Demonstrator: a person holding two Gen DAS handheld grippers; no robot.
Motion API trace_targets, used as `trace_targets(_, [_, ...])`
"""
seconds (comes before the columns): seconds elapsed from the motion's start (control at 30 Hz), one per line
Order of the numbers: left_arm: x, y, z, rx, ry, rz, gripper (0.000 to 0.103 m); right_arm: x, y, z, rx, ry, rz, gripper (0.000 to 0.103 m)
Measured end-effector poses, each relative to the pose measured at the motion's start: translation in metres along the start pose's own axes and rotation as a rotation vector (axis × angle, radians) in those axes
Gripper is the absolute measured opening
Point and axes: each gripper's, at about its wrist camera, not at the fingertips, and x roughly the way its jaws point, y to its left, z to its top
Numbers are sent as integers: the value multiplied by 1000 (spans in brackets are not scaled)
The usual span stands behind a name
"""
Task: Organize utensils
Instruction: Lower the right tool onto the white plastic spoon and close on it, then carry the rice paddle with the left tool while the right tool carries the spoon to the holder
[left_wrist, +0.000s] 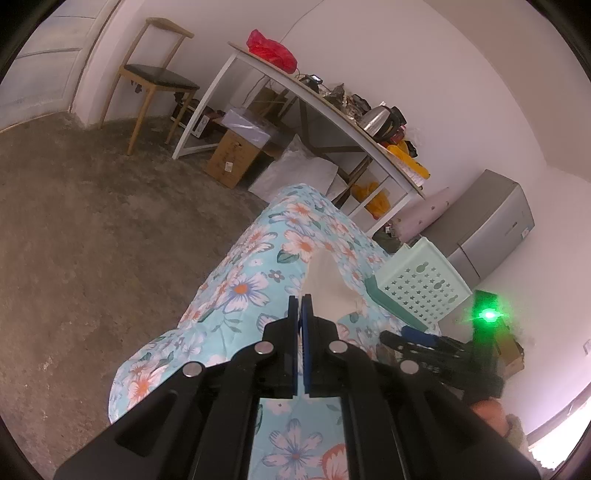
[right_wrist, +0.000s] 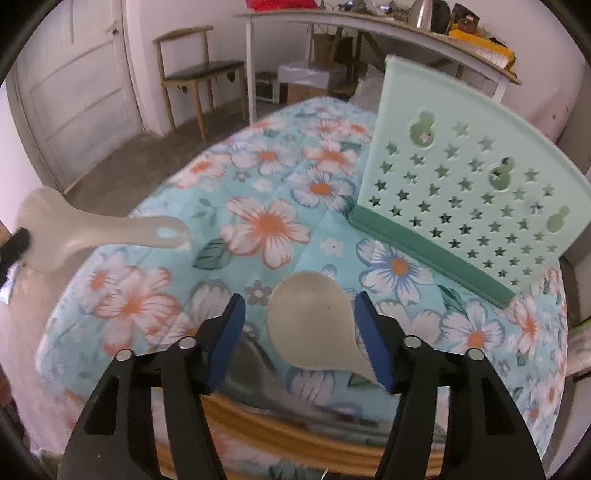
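light: soft, even indoor | edges: fisheye-bent, dark corners | glare: green lamp (left_wrist: 489, 315) (flaring) | blur: slight

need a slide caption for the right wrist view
Open right gripper over a white rice paddle on the floral cloth, mint star-cut rack behind.

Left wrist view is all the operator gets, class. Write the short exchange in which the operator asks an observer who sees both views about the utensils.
Operator: What is at the right gripper?
Observer: A white rice paddle sits on the floral cloth between the open jaws of the right gripper. Only the right-hand pad is near its handle.
Operator: What is the white thing past my shut jaws?
Observer: It is a second rice paddle. The left gripper appears to hold it by its broad end, and its holed handle sticks out free.
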Motion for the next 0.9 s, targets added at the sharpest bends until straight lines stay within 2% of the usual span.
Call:
trace_targets(0.13, [0, -1, 0, 4, 1, 5, 1, 12, -6, -4, 9, 29, -20, 40])
trace_targets(0.17, [0, -1, 0, 5, 1, 7, 1, 11, -7, -6, 15, 23, -20, 35])
trace_targets(0.2, [-1, -1, 1, 6, 1, 10, 1, 11, -7, -5, 22, 19, -20, 24])
trace_targets(0.27, [-2, -3, 3, 11, -2, 13, 1, 6, -11, -6, 45, 6, -8, 14])
trace_targets(0.57, [-6, -33, 20, 93, -49, -24, 1, -60, -44, -8, 159, -175, -11, 8])
trace_targets(0.8, [-1, -107, 65, 281, -168, -125, 1, -123, -85, -10, 278, -345, 15, 7])
trace_targets(0.9, [15, -141, 83, 377, -185, -132, 1, -145, -102, -8, 311, -414, 29, 7])
